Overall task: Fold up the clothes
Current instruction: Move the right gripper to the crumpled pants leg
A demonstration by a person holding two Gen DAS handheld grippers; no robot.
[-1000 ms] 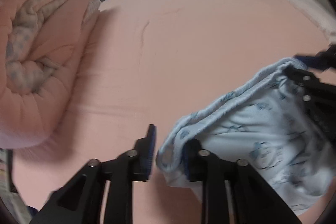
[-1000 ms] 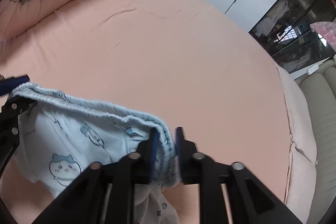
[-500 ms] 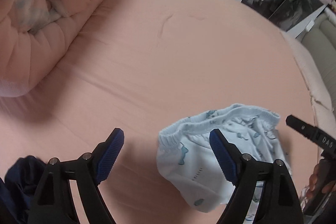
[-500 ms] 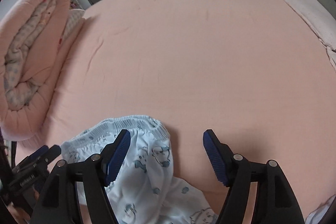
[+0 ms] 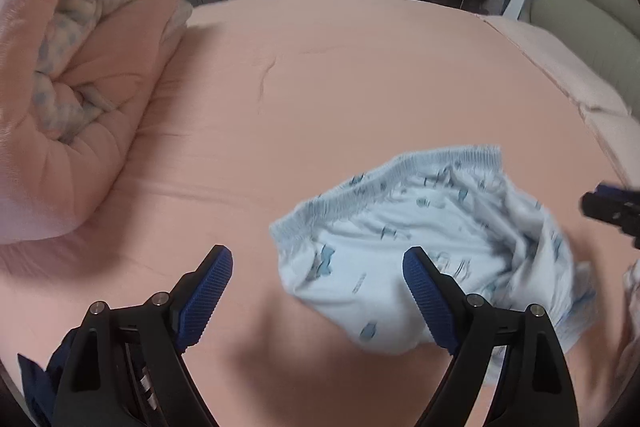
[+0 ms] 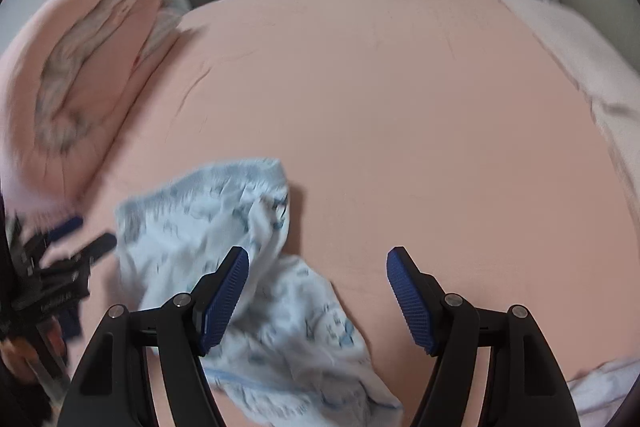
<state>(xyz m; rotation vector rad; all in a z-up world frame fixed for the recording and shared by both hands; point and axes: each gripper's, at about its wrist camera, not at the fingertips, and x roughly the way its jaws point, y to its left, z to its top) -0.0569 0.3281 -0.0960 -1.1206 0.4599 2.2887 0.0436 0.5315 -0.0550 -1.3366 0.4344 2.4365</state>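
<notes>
The shorts [image 5: 432, 227], pale blue with a cartoon print and a gathered waistband, now lie loose on the pink bed [image 5: 360, 67], crumpled rather than flat; a second ago both grippers pinched that waistband and held it taut between them. The left hand-held gripper [image 5: 316, 291] has let go and its jaws are opening wide above the near edge of the cloth, nothing pressed between the pads. The right hand-held gripper [image 6: 318, 291] also stands open and empty, with the shorts [image 6: 208, 223] beside and under its left finger. So the garment has been laid down, but it looks unfolded, and a fresh grasp seems needed to smooth and fold it. A rolled quilt [image 5: 80, 67] sits well apart to the left.
</notes>
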